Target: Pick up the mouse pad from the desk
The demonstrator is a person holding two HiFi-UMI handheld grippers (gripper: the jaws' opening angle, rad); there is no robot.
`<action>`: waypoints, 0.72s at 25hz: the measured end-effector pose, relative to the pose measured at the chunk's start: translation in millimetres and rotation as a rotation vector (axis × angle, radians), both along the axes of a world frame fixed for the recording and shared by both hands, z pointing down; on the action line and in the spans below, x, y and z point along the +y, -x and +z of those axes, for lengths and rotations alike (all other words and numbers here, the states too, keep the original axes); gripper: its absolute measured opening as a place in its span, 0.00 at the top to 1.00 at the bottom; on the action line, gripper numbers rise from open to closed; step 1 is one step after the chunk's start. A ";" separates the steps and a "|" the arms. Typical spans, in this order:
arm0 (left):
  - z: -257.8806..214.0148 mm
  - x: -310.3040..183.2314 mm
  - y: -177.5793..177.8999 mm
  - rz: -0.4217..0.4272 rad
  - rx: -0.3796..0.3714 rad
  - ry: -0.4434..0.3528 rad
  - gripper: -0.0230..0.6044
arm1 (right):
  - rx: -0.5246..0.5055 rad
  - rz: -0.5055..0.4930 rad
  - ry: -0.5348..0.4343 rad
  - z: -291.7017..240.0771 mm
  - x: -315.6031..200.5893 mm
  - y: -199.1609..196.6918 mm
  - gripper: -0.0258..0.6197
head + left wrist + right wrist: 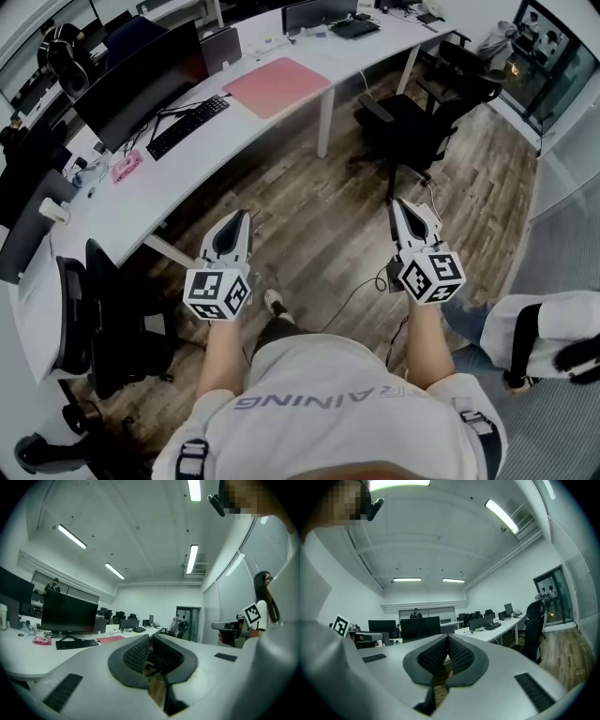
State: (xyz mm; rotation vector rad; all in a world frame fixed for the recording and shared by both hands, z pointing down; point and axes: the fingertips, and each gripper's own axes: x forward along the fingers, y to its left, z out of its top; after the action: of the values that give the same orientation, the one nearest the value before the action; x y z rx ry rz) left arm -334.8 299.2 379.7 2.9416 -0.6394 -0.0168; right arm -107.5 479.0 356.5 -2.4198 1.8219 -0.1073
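Head view: left gripper (244, 217) and right gripper (397, 204) fingers pressed together, empty; mouse pad (277, 86) lies on desk (131, 206).

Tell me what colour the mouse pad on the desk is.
Pink. The mouse pad shows best in the head view.

bright ceiling strips, fisheye-warped edges

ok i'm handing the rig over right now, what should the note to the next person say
Left tongs: shut, empty, held level above the floor, short of the desk.
Right tongs: shut, empty, level too.
Mouse pad: pink, lying flat on the desk, to the right of the keyboard in the head view, untouched.
Done: nothing yet.
Left: step up to the desk, open one pair of tongs, grip the pad's edge, lift it.
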 end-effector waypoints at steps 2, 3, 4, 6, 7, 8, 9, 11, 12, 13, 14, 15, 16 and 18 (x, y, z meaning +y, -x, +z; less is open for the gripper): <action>1.3 -9.3 -1.1 -0.001 -0.002 0.005 0.89 | -0.009 -0.001 0.005 2.0 -10.1 -2.5 0.93; 1.6 -15.3 -2.9 0.000 -0.003 0.008 0.89 | -0.014 -0.002 0.008 2.4 -16.4 -4.5 0.93; 1.7 -22.0 -5.5 0.002 -0.004 0.013 0.89 | -0.017 -0.001 0.011 2.4 -23.0 -6.8 0.93; 2.1 -37.4 -13.8 0.009 -0.004 0.021 0.89 | -0.015 0.005 0.019 1.2 -36.1 -12.8 0.93; 2.4 -46.2 -19.6 0.015 -0.003 0.025 0.89 | -0.013 0.011 0.024 0.5 -42.9 -16.8 0.93; 3.0 -56.1 -26.0 0.020 -0.001 0.027 0.89 | -0.010 0.017 0.028 0.2 -50.5 -21.2 0.93; 3.8 -67.2 -32.4 0.026 0.001 0.030 0.89 | -0.006 0.023 0.034 0.6 -59.3 -25.8 0.93; 6.3 -93.6 -44.6 0.038 0.003 0.033 0.89 | 0.000 0.035 0.044 1.8 -81.4 -35.1 0.93; 7.6 -108.3 -50.4 0.045 0.002 0.036 0.89 | 0.001 0.042 0.047 1.7 -94.0 -39.7 0.93; 8.8 -123.1 -56.0 0.052 0.000 0.042 0.89 | 0.002 0.049 0.048 0.9 -107.0 -44.1 0.93; 9.8 -137.5 -61.2 0.060 -0.002 0.049 0.89 | 0.003 0.056 0.049 -0.2 -120.2 -48.1 0.93; 10.7 -151.4 -65.8 0.067 -0.006 0.055 0.89 | 0.002 0.063 0.051 -1.1 -133.2 -51.5 0.93; 11.4 -164.6 -69.7 0.074 -0.009 0.059 0.89 | 0.000 0.069 0.054 -1.4 -146.1 -54.2 0.93; 12.1 -188.3 -76.0 0.086 -0.016 0.063 0.89 | -0.002 0.076 0.061 -1.5 -170.5 -57.5 0.93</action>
State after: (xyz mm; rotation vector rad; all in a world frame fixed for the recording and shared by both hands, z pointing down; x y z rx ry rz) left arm -258.8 110.9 391.8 2.9078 -0.5061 0.0343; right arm -50.0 308.5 355.0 -2.5257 1.7484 -0.1615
